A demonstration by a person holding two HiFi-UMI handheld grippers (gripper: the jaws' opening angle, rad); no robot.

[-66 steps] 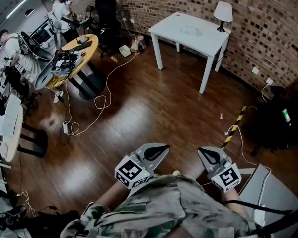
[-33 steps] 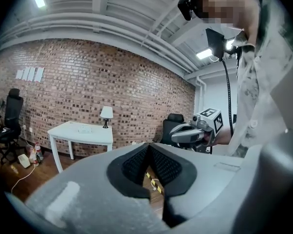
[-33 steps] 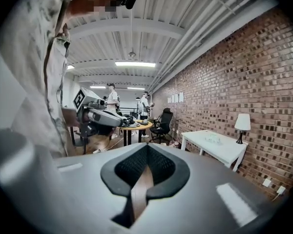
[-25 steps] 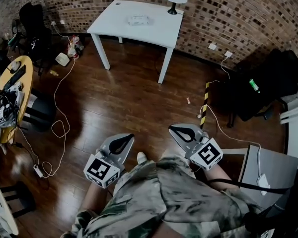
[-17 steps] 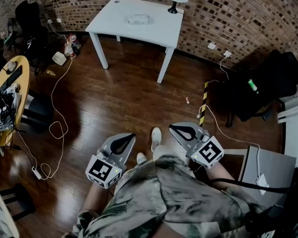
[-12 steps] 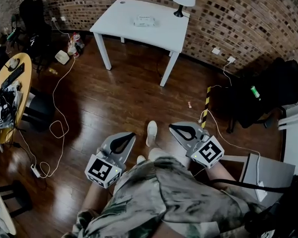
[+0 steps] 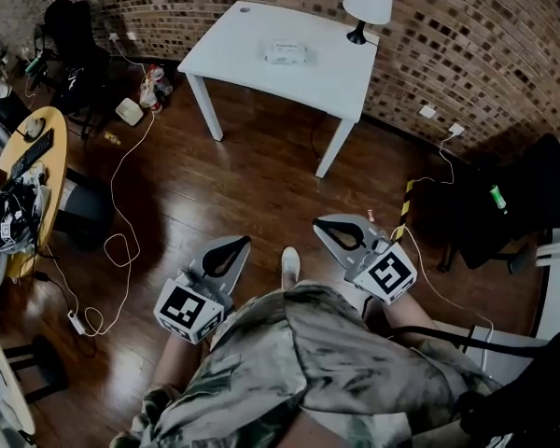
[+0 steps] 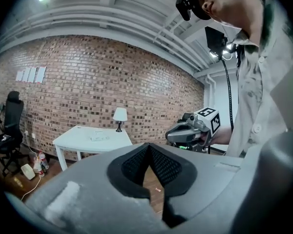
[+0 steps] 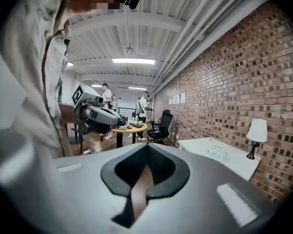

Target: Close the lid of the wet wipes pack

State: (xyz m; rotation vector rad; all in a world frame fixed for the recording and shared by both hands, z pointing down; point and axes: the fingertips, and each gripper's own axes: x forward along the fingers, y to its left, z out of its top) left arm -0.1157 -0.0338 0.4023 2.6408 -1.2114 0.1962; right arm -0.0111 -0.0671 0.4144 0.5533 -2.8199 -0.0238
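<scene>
Wipes pack [image 7: 287,53] lies on white bench [image 7: 226,52] against brick wall [image 7: 467,54], lamp [image 7: 367,3] near it. Left gripper [image 7: 239,242] and right gripper [image 7: 321,224] well apart from bench, fingers together on both, holding nothing. Wood floor [image 7: 252,185] between, cable [image 7: 121,243] looping left

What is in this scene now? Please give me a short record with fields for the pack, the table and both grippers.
wet wipes pack: lies flat on the white table; lid state too small to tell
white table: stands by the brick wall
lamp: on the table's corner, apart from the pack
left gripper: jaws together, empty
right gripper: jaws together, empty
task: not begun; both grippers are over the wooden floor, far from the pack
</scene>
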